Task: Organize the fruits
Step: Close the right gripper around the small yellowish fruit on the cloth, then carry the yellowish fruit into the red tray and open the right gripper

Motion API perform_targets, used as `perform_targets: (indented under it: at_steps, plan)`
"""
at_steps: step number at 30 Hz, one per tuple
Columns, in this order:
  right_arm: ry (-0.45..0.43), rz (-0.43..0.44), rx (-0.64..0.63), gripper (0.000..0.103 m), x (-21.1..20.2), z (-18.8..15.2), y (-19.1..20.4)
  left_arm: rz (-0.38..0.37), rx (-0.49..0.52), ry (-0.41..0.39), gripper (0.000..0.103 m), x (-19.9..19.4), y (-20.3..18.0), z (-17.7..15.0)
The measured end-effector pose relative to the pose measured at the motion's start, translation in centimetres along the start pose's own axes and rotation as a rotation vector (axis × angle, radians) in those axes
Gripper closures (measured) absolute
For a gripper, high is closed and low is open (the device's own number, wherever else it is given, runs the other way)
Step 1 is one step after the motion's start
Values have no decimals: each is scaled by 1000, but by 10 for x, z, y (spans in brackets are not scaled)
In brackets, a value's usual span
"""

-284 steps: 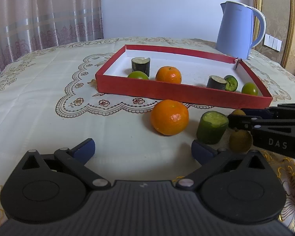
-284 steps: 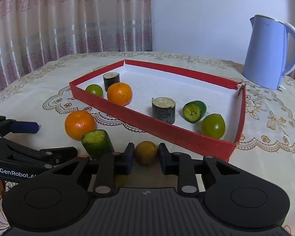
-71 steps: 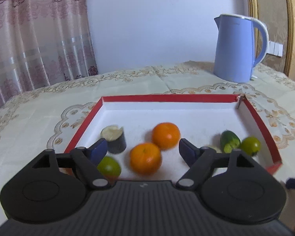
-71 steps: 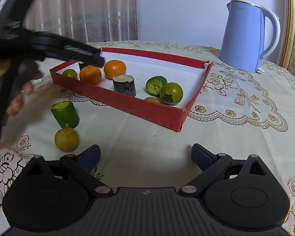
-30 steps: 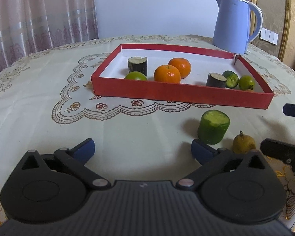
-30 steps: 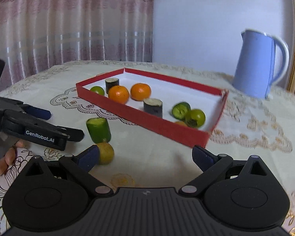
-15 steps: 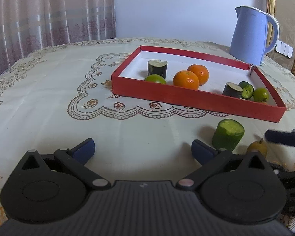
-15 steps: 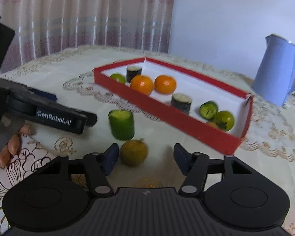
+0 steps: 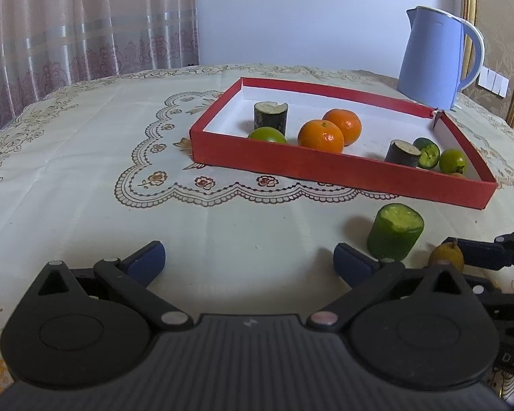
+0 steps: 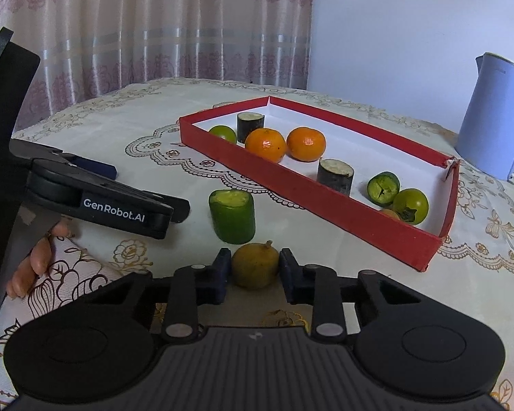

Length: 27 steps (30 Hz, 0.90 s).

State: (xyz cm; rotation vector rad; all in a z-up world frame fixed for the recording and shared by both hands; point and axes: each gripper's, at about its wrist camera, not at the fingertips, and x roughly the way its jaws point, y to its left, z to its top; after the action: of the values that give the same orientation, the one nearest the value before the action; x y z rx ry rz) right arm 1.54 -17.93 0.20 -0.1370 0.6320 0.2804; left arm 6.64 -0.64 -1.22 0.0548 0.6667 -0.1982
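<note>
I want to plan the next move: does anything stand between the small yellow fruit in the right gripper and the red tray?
Partly. The green cucumber piece stands upright just beyond the yellow fruit, slightly left of the straight line to the red tray. The tray's near wall must also be cleared.

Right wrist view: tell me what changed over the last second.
The right tool swung onto the small yellow-brown fruit and narrowed until its pads flank it, seemingly touching. Unchanged: the green cucumber chunk stands on the cloth, the left tool is open, and the red tray's contents remain.
</note>
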Motion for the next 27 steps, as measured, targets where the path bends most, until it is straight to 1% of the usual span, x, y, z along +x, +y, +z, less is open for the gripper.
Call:
perform_targets:
  at_steps: [6, 14, 21, 27]
  plan:
    - [-2, -2, 36, 73, -2, -1, -4, 2, 3, 2, 0, 1, -1, 0]
    - [-11, -51, 77, 73, -12, -8, -14, 2, 4, 2, 0, 1, -1, 0]
    - [-13, -92, 72, 73, -17, -9, -21, 2, 3, 2, 0, 1, -1, 0]
    - [-48, -135, 67, 73, -27, 0, -32, 2, 4, 3, 0, 1, -1, 0]
